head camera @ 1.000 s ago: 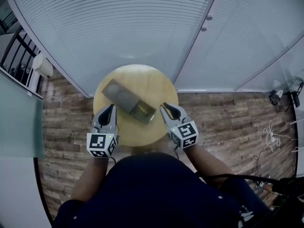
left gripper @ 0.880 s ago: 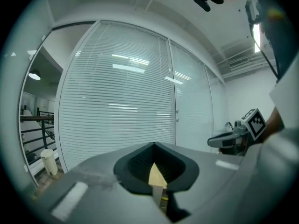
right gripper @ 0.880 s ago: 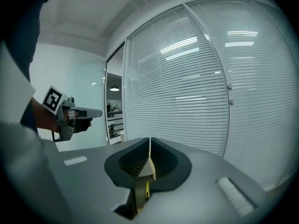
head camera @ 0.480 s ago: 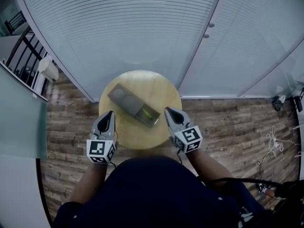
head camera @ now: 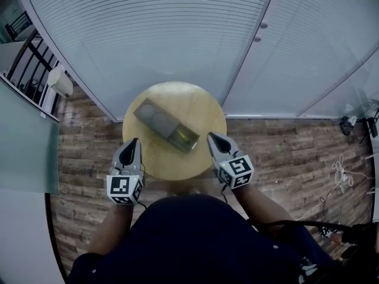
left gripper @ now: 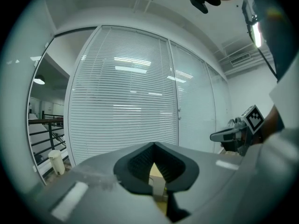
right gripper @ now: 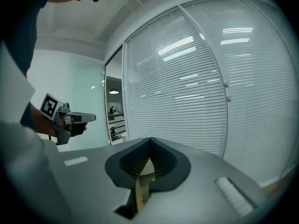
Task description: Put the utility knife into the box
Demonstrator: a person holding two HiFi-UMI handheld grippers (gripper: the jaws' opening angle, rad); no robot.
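Utility knife [head camera: 182, 136] is in neither gripper. The left gripper [left gripper: 153, 144] has its two jaws clenched tip to tip with nothing between them. The right gripper [right gripper: 150, 140] is clenched the same way and is also empty. From the head view, both grippers hover over the near edge of a small round wooden table [head camera: 204, 108], one at each side. Their tips point away from the person and touch nothing. Each gripper carries a cube with black-and-white square markers at its back end, where the person's forearms reach in from below. On the tabletop, between the two tips and a little beyond them, lies a long grey box [head camera: 151, 117]. It is set at a slant, with its far end up and to the left. Its inner tray [head camera: 191, 147] is slid out toward the lower right, closer to the right gripper than to the left. A small yellowish shape lying inside that open tray appears to be the knife, though it is too small to make out clearly. The table stands on a floor [head camera: 284, 149] of wood-patterned planks. Behind it rises a glass wall covered by pale horizontal blinds [head camera: 148, 34]. The person's dark top fills the bottom of the head view.
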